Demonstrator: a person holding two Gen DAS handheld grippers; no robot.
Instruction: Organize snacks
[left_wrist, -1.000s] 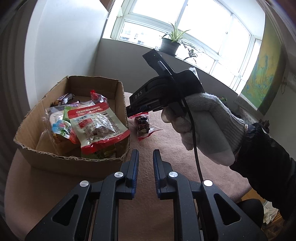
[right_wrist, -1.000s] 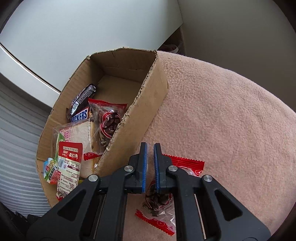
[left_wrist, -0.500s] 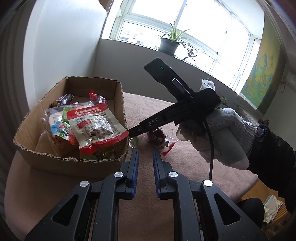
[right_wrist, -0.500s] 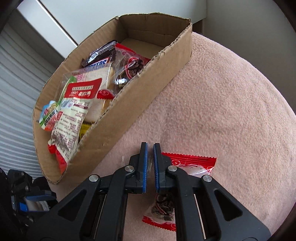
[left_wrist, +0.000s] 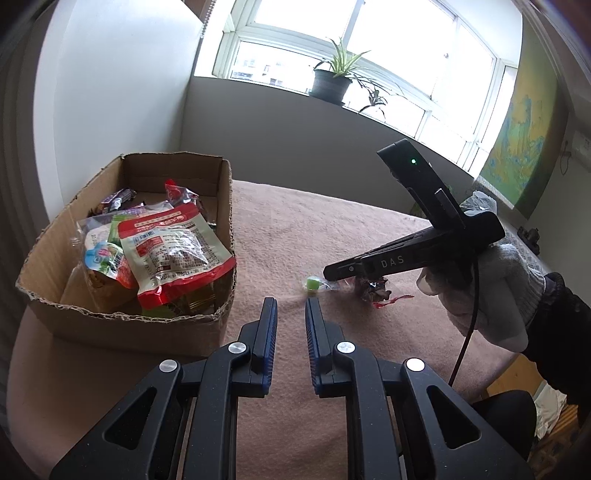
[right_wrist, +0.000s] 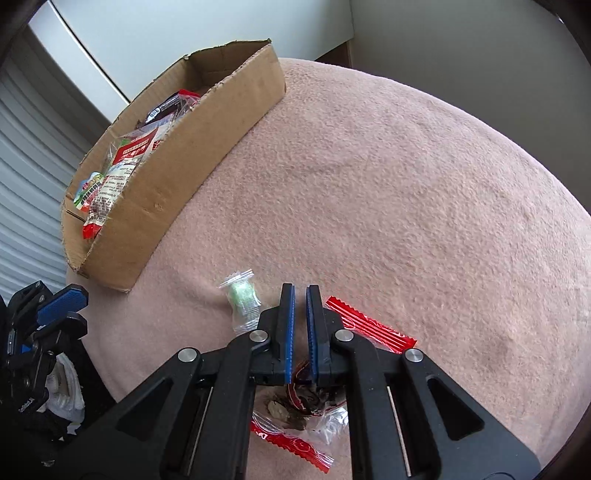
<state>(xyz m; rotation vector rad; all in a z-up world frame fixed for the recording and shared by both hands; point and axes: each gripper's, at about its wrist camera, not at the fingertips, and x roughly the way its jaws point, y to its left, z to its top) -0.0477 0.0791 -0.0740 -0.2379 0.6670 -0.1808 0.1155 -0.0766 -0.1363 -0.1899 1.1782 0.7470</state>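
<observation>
A cardboard box (left_wrist: 122, 321) (right_wrist: 192, 162) at the table's left holds several snack packets, with a red-and-white bag (left_wrist: 173, 254) on top. A red-edged clear snack packet (right_wrist: 306, 413) (left_wrist: 373, 291) lies on the pink tablecloth under my right gripper (right_wrist: 299, 291), whose jaws stand nearly closed with a narrow gap and nothing between them. A small clear packet with a green candy (right_wrist: 242, 299) (left_wrist: 314, 285) lies just left of its tips. My left gripper (left_wrist: 291, 306) hovers low near the box's front right corner, slightly open and empty.
The round table (right_wrist: 424, 184) is covered in pink cloth and drops off at its edges. A window sill with a potted plant (left_wrist: 332, 81) is behind. My left gripper also shows at the left edge of the right wrist view (right_wrist: 55, 306).
My right gripper has swung away from the box, back and lower over the red packet. The green candy packet has come into view beside its tips. My left gripper has barely moved.
</observation>
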